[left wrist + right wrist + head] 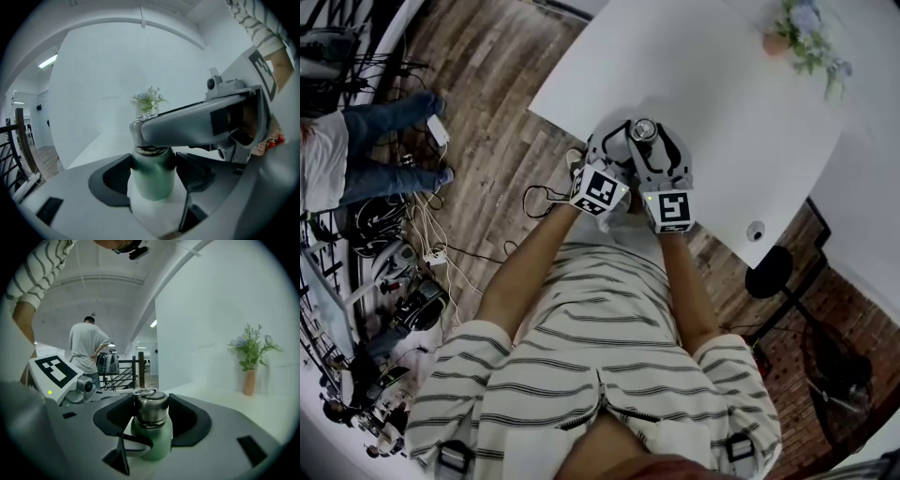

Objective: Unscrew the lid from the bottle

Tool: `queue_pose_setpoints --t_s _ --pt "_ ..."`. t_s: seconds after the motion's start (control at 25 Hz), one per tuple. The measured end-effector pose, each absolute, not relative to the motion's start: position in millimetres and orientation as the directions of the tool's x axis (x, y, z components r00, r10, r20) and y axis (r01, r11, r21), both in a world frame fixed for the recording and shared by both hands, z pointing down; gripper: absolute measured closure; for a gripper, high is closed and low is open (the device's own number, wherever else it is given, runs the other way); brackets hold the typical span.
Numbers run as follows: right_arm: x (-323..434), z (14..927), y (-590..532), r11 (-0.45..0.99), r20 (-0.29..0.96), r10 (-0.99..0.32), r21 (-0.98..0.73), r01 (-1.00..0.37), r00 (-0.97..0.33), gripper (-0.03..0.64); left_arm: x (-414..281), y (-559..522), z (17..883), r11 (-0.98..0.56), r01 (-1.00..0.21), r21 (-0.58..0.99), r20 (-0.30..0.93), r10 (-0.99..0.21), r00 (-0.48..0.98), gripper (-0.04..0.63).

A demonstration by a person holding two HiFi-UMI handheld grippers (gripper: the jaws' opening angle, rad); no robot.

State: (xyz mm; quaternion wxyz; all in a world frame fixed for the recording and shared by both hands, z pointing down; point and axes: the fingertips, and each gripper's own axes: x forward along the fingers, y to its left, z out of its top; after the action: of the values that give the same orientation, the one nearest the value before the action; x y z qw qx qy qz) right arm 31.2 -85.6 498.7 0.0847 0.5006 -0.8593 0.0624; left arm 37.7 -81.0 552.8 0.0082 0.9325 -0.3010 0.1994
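Gripping step: the left gripper (153, 172) clamps the bottle (151, 183) and the right gripper (151, 412) pinches the lid (643, 128), so next probably comes a counter-clockwise twist.

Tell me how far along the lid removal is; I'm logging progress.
Done: the left gripper is clamped on the body of the green bottle, which stands upright on the white table. In hand: the right gripper has its jaws against the steel lid. Left: the lid sits fully down on the neck with no gap showing, so unscrewing and lifting off remain.
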Motion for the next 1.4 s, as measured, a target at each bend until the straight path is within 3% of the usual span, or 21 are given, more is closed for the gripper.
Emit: queue_pose_setpoints --t_s 0.32,0.6,1.0,1.4 --pt "36.8 498.4 -82.3 0.793 0.123 -0.593 -0.084 -0.604 -0.796 0.377 38.5 -83.1 556.5 -0.821 -0.561 -0.108 0.379 -0.556 0.740 0.293" --pt "38.9 490.3 -86.5 0.892 0.124 -0.433 -0.084 -0.444 -0.893 0.380 38.8 -81.7 554.5 -0.824 -0.558 -0.104 0.380 -0.551 0.743 0.293" --pt "42.9 475.3 -89.9 0.864 0.106 -0.489 -0.078 -0.497 -0.866 0.382 37.1 -80.4 555.3 -0.820 -0.562 -0.103 0.379 -0.555 0.740 0.291" --pt "65.5 459.1 -88.1 0.712 0.126 -0.678 -0.129 -0.690 -0.724 0.382 39.1 -81.2 538.1 -0.814 -0.568 -0.123 0.344 -0.572 0.745 0.301"
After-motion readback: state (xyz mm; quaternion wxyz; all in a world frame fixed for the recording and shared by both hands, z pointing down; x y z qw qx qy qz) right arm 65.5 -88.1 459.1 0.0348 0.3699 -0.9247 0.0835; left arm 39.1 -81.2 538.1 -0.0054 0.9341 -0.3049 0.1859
